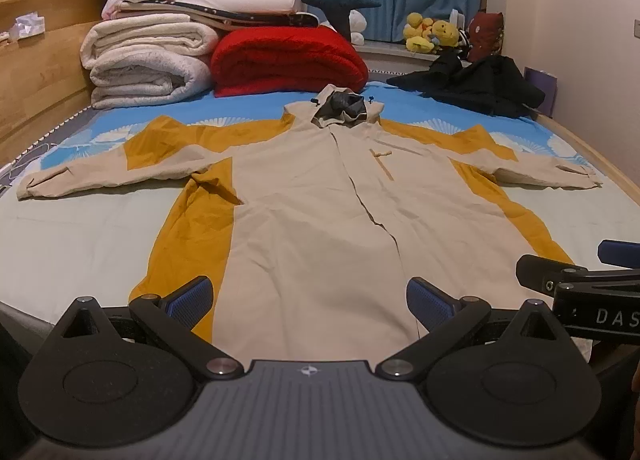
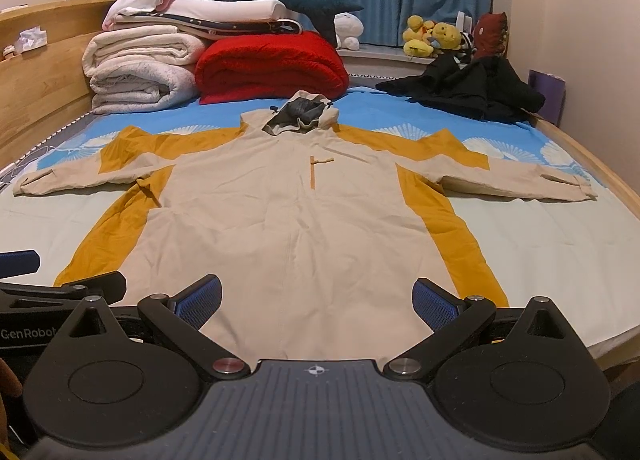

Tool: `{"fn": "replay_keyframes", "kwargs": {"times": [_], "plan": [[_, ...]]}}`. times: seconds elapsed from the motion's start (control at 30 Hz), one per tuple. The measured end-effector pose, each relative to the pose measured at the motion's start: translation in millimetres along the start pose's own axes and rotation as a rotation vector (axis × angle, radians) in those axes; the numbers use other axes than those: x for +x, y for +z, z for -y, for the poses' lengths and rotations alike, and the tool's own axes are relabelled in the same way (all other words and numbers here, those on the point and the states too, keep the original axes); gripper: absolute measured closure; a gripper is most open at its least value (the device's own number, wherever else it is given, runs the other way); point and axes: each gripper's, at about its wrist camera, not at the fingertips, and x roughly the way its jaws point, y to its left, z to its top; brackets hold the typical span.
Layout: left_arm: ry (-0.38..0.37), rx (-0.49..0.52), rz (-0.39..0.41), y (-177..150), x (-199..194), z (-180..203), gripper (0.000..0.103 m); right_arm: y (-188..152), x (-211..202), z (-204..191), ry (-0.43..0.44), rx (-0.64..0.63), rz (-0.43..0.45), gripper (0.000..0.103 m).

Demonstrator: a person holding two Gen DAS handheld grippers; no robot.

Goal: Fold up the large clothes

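Both tongs hang released over the near hem: the left gripper (image 1: 310,302) and the right gripper (image 2: 316,300) each show blue pads spread wide with nothing between them, at the bottom of their frames.

Beneath them, filling the middle of both views, lies the large beige and mustard-yellow hooded jacket (image 1: 304,212), spread flat and front-up on the bed with the blue-and-white patterned sheet (image 1: 60,228). I judge it light, limp and rather slick, a thin shell fabric that will sag and slide instead of holding a crease, so it wants lifting by edges and dragging low across the sheet. Good holds look to be the hem corners nearest the grippers, or a cuff plus the shoulder seam above it.

Its body runs from the lower middle up to the centre, with mustard panels down both sides. Both sleeves (image 1: 100,176) stretch straight out toward the left and right edges, mustard at the shoulder, beige to the cuff. Higher, at upper centre, the hood (image 1: 344,108) sits crumpled, its dark grey lining showing. A closed front placket runs down the middle, and a small mustard chest zip (image 2: 313,172) lies beside it.
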Motion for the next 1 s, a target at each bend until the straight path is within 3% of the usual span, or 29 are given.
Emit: {"fn": "replay_keyframes", "kwargs": {"times": [1.0], "plan": [[0.005, -0.001, -0.009, -4.2, 3.9, -2.4, 0.0, -0.5, 0.8, 0.1, 0.003, -0.002, -0.002, 0.002]]}}
